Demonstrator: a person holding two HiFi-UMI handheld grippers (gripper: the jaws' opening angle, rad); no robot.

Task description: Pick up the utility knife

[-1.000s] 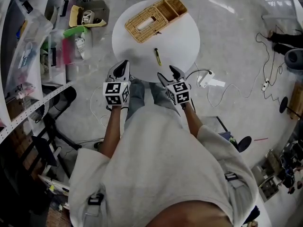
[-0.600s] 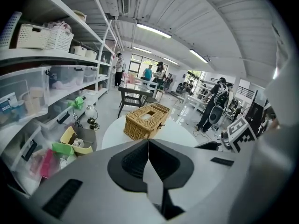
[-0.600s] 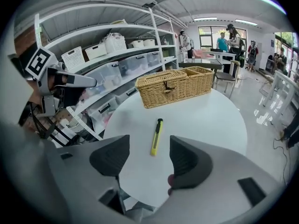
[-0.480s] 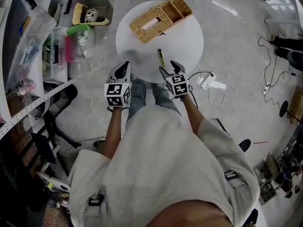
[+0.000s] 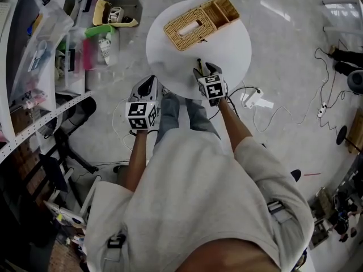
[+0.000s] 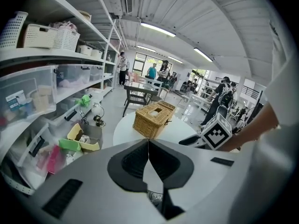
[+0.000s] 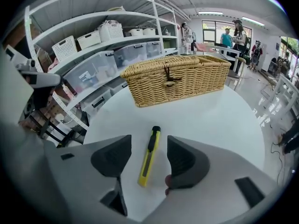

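Note:
The utility knife (image 7: 150, 156), yellow with a black slider, lies flat on the round white table (image 7: 219, 120), in front of the wicker basket. My right gripper (image 7: 148, 146) hangs low over it with one finger on each side. Its jaws have just been closing a little, but the pads stand clear of the knife, so it is open. In the head view the knife (image 5: 199, 64) pokes out just ahead of the right gripper (image 5: 204, 70). My left gripper (image 5: 148, 80) hovers off the table's left edge; its fingertips (image 6: 148, 142) meet with nothing between them.
A lidded wicker basket (image 5: 201, 21) takes up the far half of the table. Shelves with plastic bins (image 5: 39, 55) line the left. A yellow tray (image 5: 110, 16) and green items sit on the floor nearby. A power strip (image 5: 254, 100) and cables lie to the right.
My right gripper has moved forward and down over the table until its fingers straddle the knife. The left gripper has stayed beside the table's left edge.

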